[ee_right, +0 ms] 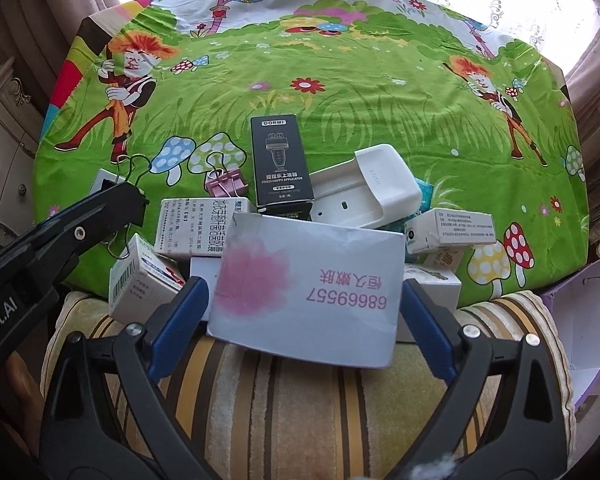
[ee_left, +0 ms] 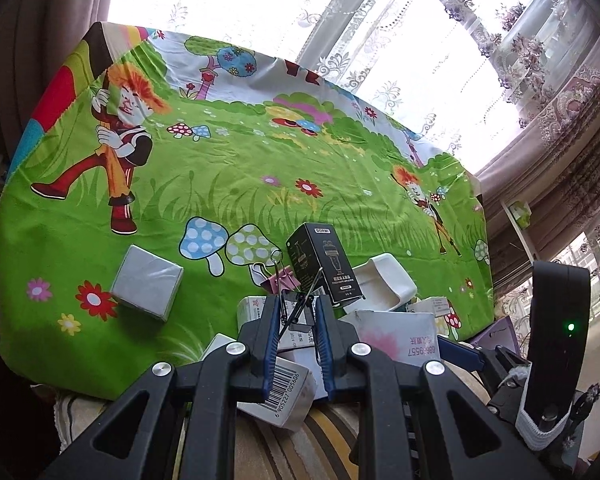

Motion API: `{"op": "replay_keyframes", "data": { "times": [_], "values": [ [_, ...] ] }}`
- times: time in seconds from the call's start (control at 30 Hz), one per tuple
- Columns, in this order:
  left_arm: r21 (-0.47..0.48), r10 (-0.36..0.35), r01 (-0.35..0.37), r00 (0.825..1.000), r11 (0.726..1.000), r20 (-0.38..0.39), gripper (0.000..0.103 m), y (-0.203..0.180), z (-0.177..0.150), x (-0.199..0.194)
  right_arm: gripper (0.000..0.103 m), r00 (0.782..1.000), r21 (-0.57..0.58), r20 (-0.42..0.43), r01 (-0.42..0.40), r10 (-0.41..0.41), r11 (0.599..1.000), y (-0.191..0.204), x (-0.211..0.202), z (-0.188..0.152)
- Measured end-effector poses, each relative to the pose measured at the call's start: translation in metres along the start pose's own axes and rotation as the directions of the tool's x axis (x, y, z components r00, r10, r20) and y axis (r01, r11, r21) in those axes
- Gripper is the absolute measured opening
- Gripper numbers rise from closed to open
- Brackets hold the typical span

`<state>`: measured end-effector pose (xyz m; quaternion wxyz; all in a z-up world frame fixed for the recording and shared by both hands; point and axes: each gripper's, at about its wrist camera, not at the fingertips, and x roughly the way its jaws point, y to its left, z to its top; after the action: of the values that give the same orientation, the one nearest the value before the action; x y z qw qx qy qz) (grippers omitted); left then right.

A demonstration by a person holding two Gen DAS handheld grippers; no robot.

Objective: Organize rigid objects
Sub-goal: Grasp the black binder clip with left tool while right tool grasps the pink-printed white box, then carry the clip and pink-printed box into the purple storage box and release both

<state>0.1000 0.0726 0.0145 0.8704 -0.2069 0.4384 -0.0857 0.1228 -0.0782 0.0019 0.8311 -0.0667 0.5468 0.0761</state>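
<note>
Nearest my right lens, the right claw (ee_right: 302,312) stood wide, its blue rubber pads flanking a flat white card box (ee_right: 308,296) with a soft pink bloom and red digits printed on it; I could not tell whether the pads touched its edges. The box lay tilted over the near edge of the tabletop (ee_right: 380,92), which was draped in a glossy green cartoon cloth, with a striped woven cushion (ee_right: 300,400) below it.

At the left, my left claw (ee_left: 296,320) was clamped narrow on a black binder clip (ee_left: 300,312), its thin wire handles poking out between the pads. Left of it in that view sat a silvery square box (ee_left: 146,282), matte and sharp-cornered, alone on the cloth. Just beyond the claw lay a pink binder clip (ee_right: 225,184), then a heap of small white cardboard cartons (ee_right: 198,228) with printed text and barcodes. A tall black carton (ee_right: 281,164) marked DORMI leaned upright behind the card box. To its right a smooth white plastic holder (ee_right: 364,192) with rounded corners lay on its back, and another white carton (ee_right: 450,230) rested beside it.
</note>
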Motion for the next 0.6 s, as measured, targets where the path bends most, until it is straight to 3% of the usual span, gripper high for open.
{"op": "replay_keyframes", "data": {
  "times": [0.13,0.37,0.6],
  "values": [
    [-0.012,0.000,0.000,1.000,1.000,0.009,0.019,-0.001,-0.003,-0.004,0.096,1.000,-0.030,0.007,0.019,-0.019,0.999,0.003,0.003,-0.001],
    [-0.015,-0.008,0.009,0.998,1.000,0.061,0.019,-0.009,-0.007,-0.019,0.095,0.994,0.004,0.074,-0.084,0.084,0.996,-0.011,-0.011,-0.007],
    [-0.006,-0.035,0.036,0.995,0.999,0.094,0.019,-0.033,-0.017,-0.037,0.095,0.980,0.018,0.172,-0.107,0.103,0.994,-0.032,-0.040,-0.019]
  ]
}}
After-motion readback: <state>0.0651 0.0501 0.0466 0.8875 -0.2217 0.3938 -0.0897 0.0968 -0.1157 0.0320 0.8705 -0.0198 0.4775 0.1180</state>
